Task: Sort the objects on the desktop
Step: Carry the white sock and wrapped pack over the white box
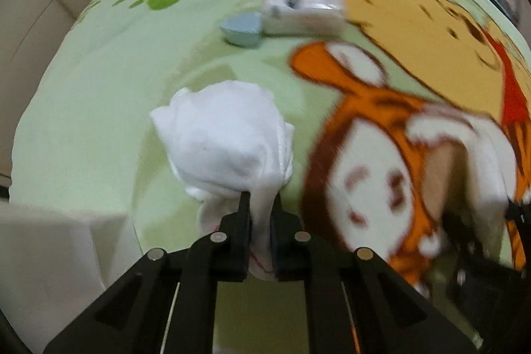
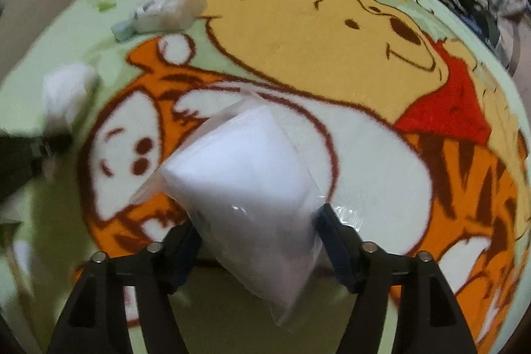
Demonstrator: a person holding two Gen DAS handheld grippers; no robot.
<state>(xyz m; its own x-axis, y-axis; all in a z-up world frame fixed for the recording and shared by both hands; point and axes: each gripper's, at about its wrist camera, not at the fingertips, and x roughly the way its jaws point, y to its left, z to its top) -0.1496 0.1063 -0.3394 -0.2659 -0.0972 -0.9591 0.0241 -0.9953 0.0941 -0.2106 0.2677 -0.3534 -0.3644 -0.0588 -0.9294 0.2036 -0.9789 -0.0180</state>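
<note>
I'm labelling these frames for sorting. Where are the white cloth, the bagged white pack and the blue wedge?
white cloth (image 1: 222, 134), left wrist view, middle of its bunched part.
bagged white pack (image 2: 245, 181), right wrist view, centre of its face.
blue wedge (image 1: 242, 30), left wrist view, top face.

A pale green blanket (image 2: 298, 61) printed with a cartoon bear and tiger covered the surface. Toward its far side lay a small white box (image 1: 303, 10) with a light blue wedge-shaped piece (image 1: 242, 30) touching its left end
</note>
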